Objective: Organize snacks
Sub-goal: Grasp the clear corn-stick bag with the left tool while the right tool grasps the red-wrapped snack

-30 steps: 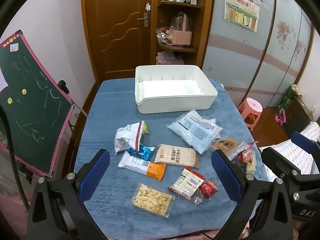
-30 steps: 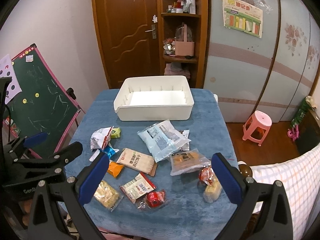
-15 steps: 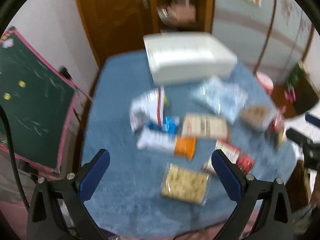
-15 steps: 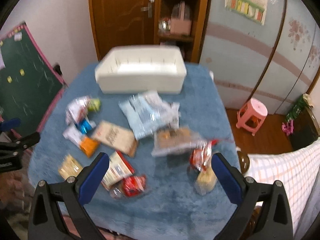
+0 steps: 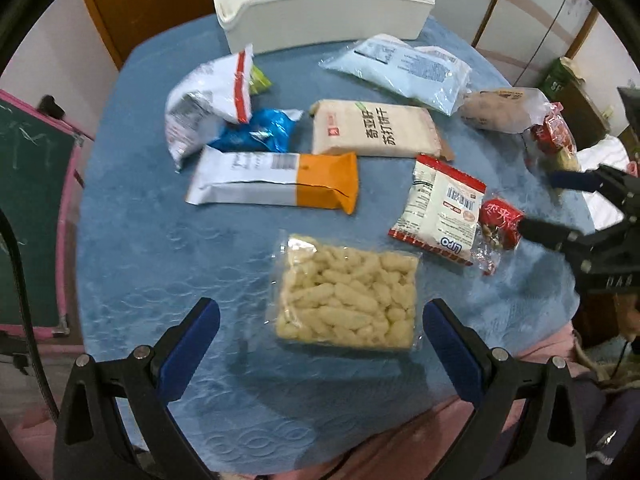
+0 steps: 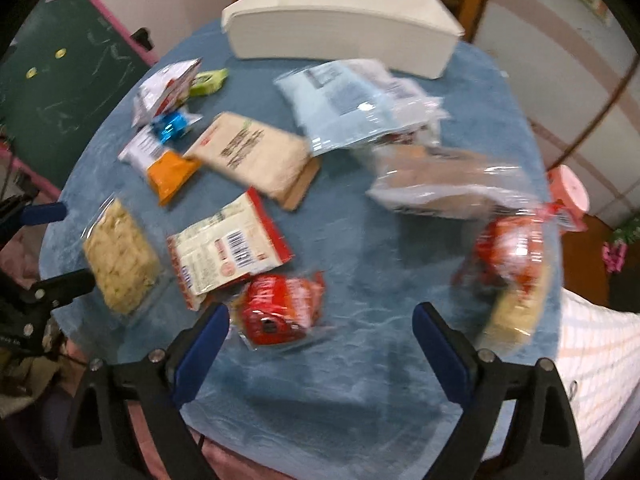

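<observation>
My left tongs (image 5: 320, 330) are spread wide and hold nothing; the clear bag of puffed corn sticks (image 5: 346, 294) lies low in the middle of the left view, right between the two blue pads. I judge it very light, its film slick and its contents brittle, so a hard squeeze would crush them. I would take it across the short sides, low on the pack, with just enough pressure to stop it sliding.

My right tongs (image 6: 320, 330) are also wide apart and empty. The small red packet (image 6: 280, 310) sits just inside the left pad, low in the blurred right view. It looks soft and crinkly; the sealed edge seems the safest hold.

The white bin (image 5: 320, 4) stands at the top of the left frame, at the far end of the blue tablecloth (image 5: 160, 260), well apart from both packs.
</observation>
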